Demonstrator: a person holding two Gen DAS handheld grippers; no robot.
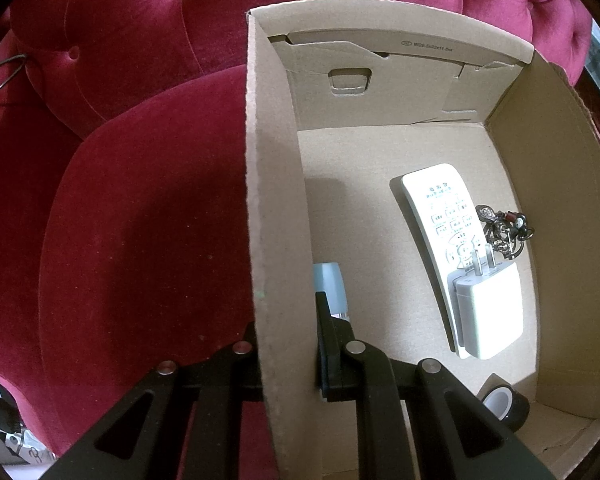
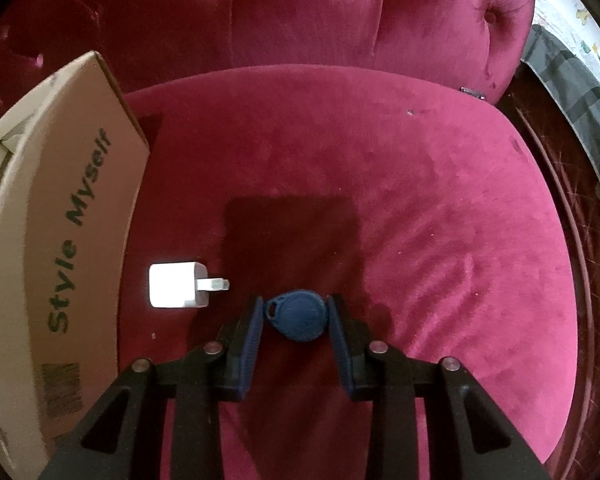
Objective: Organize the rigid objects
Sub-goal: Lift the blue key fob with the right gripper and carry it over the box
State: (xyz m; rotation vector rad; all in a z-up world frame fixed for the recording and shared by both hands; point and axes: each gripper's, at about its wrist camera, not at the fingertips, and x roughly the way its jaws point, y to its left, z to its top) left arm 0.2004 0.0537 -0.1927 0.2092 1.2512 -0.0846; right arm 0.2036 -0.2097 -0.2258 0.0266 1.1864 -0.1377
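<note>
Step in hand: I judged it to be the pickup of the small dark-blue teardrop-shaped plastic key fob (image 2: pixel 298 315) from the crimson velvet seat cushion (image 2: pixel 420 208), for transfer to the open brown cardboard box (image 1: pixel 276 184).
Right gripper (image 2: pixel 296 312): I held it low over the cushion, its jaws part-open and bracketing the fob; each blue-padded finger (image 2: pixel 249 344) stood just beside a flank of the fob, and I could not tell whether they touched it.
Grasp advice: I would have closed slowly on the widest part of the fob, keeping the fingertips pressed lightly into the velvet so the thin disc could not slip beneath a pad.
Fob orientation: its keyring hole pointed towards the left finger; the round body was the better place to pinch.
Neighbour: a white cube-shaped wall charger (image 2: pixel 176 285) lay on the cushion between fob and box, prongs towards the gripper; I needed to lift clear of it.
Left gripper (image 1: pixel 284 344): its jaws straddled the near side wall of the box, one finger inside, one outside; whether they pinched the card I could not tell.
Box contents: a white remote control (image 1: pixel 440 220), a second white plug adapter (image 1: pixel 490 316), a dark metal trinket cluster (image 1: pixel 504 232), a black tape roll (image 1: pixel 504 404) and a pale-blue cylinder (image 1: pixel 330 286).
Drop zone: the bare cardboard floor left of the remote.
</note>
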